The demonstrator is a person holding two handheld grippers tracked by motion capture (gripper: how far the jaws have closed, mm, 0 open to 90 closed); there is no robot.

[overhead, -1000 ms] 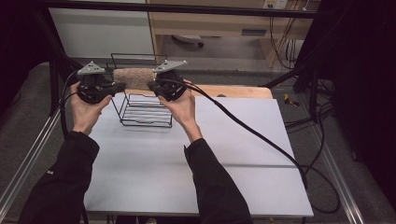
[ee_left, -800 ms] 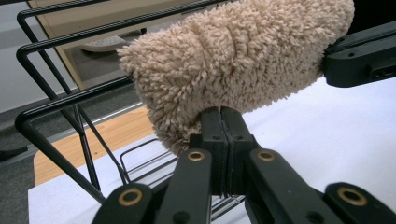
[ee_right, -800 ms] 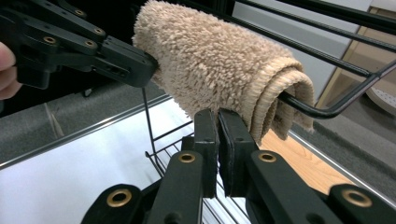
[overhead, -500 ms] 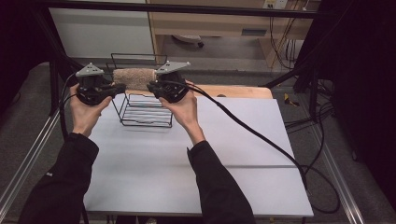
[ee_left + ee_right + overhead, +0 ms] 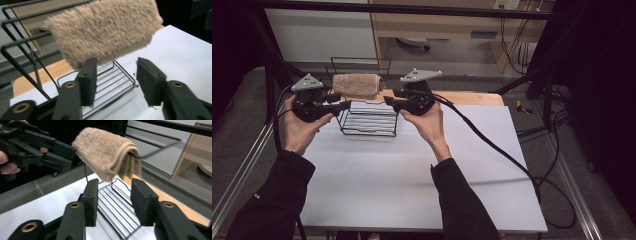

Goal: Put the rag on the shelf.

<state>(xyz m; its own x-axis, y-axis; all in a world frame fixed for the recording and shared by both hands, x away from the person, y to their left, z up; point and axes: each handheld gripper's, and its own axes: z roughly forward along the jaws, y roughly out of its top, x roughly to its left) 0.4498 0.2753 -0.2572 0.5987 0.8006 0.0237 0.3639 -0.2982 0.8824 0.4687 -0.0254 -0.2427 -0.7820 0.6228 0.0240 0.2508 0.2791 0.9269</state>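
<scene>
Fuzzy cloth over thin black wire, matt plastic either side.

I see the beige towel [image 5: 105, 32] looking thick and rough-piled, the wire rack [image 5: 368, 120] in thin dark-coated metal, my left gripper [image 5: 116, 82] with matt black plastic pads, the table [image 5: 412, 175] smooth matt white, pale wood at its far edge.

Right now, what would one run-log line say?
towel: draped over wire rack | left gripper: jaws just opened, empty | right gripper: jaws just opened, empty

White table [image 5: 422, 185], wooden shelving [image 5: 437, 22] behind, perhaps grey carpet [image 5: 242, 130].
</scene>
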